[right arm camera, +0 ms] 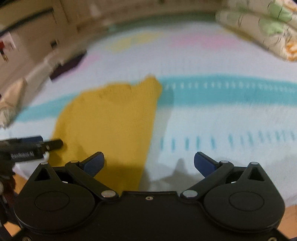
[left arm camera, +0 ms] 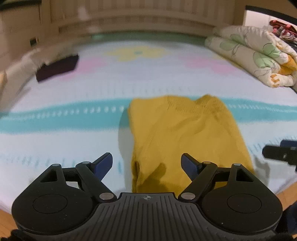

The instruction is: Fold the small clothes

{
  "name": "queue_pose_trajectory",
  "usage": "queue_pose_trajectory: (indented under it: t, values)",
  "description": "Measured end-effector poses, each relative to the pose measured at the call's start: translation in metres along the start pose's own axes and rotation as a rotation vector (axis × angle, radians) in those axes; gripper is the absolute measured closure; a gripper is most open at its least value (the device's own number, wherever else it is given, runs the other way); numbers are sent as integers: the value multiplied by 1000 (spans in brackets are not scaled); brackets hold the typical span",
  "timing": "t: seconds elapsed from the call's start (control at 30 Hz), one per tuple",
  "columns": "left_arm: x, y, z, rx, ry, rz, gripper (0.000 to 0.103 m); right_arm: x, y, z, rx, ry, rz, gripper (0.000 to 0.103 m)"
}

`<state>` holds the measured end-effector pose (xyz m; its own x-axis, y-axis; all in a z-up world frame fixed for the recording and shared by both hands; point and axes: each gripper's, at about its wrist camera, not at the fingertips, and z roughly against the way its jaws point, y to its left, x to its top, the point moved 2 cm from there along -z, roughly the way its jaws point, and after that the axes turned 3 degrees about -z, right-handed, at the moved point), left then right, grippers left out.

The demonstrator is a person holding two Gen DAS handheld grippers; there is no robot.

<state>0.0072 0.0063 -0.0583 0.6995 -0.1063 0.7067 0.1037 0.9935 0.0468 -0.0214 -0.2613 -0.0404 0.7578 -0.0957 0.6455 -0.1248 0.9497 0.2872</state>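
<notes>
A mustard-yellow small garment [left arm camera: 187,133] lies on the bed, folded into a long strip that runs away from the near edge. My left gripper [left arm camera: 146,163] is open and empty, just above the garment's near end. The garment also shows in the right wrist view [right arm camera: 109,122], left of centre. My right gripper [right arm camera: 148,163] is open and empty over the sheet at the garment's right edge. The right gripper's finger [left arm camera: 278,152] shows at the right edge of the left wrist view, and the left gripper [right arm camera: 31,146] at the left edge of the right wrist view.
The bed sheet [left arm camera: 92,89] is pale with teal, pink and yellow patterns. A dark folded cloth [left arm camera: 57,67] lies at the far left. A floral quilt [left arm camera: 256,55] is piled at the far right. A wooden headboard [left arm camera: 130,16] runs along the back. The near bed edge meets wooden floor [left arm camera: 285,192].
</notes>
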Motion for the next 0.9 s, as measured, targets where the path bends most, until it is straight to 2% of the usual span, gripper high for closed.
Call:
queue_pose_trajectory:
  t: [0.13,0.3,0.47,0.67,0.9]
  values:
    - [0,-8,12,25,-37,29,23,5,10,18,-7,-105,50,0]
    - [-5,-9,13,6,9,78,23,3,24,27,7,-147,71,1]
    - [-10,-6,12,-2,46,125,23,2,34,22,-85,-115,79,1]
    - [-16,-7,15,76,71,125,23,-2,38,22,-97,-111,80,1]
    - [-19,-13,14,94,93,98,23,-5,40,18,-78,-74,49,1]
